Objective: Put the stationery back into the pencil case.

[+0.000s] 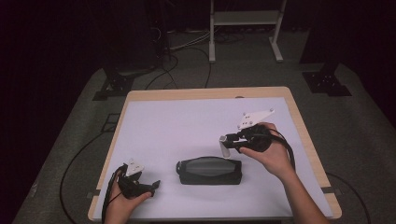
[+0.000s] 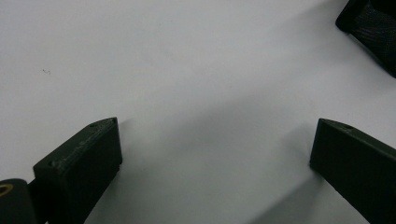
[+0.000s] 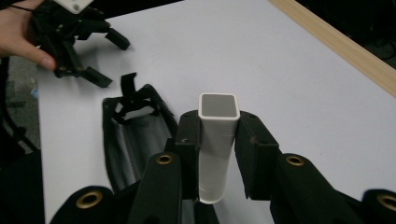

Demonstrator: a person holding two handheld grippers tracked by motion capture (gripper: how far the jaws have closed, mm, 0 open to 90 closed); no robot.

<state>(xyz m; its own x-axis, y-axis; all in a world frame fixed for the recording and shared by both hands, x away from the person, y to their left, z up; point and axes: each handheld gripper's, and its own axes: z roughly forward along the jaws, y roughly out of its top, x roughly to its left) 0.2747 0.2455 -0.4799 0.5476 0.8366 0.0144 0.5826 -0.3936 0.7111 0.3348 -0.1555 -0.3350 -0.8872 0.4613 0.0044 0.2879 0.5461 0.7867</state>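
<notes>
Dark floor, cables and stand legs surround a wooden table (image 1: 306,135) covered by a white sheet (image 1: 187,126), on which a black pouch (image 1: 209,171) lies with its zip opening facing up. A white square tube (image 3: 216,140) is gripped upright between the 2 jaws of the right gripper (image 3: 217,154); the pads are pressed flat on 2 opposite faces, the open top rises above the jaw tips and the lower end hangs below them. Seen from the high view, the right gripper (image 1: 229,139) is held above the sheet, just beyond the pouch's right end. The left gripper (image 2: 215,149) is resting low over the bare sheet with its jaws wide apart and nothing between them; a corner of the pouch (image 2: 373,32) is seen well beyond its right jaw. The step in hand is judged to be stowing the tube in the pouch. To do it well, the tube should be tilted to run along the pouch's length, its lower end led into the opening first, and the mouth steadied by the free gripper so that the fabric is not pushed shut
</notes>
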